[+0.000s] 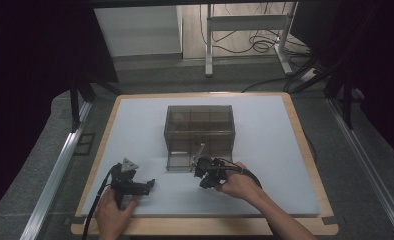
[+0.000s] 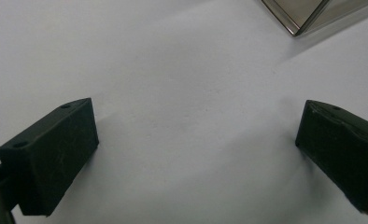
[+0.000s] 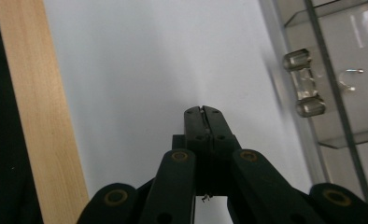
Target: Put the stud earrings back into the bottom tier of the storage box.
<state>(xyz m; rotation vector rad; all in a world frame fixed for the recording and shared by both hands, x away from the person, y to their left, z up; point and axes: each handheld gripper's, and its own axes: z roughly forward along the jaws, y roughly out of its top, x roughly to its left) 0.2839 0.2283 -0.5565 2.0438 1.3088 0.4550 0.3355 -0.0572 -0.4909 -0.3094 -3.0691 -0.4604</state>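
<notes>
A smoky, see-through compartmented box [image 1: 199, 131] sits on the white mat [image 1: 135, 130].

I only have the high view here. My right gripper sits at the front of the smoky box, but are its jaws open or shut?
Observer: Shut. In the right gripper view the right gripper has its jaws pressed together with nothing between them.
Operator: Is it on the box handle?
Observer: No. The clear handle on the box lies off to the side of the jaws, apart from them.
Operator: And the left gripper?
Observer: The left gripper is wide open over bare white mat, with a corner of the box ahead of it.
</notes>
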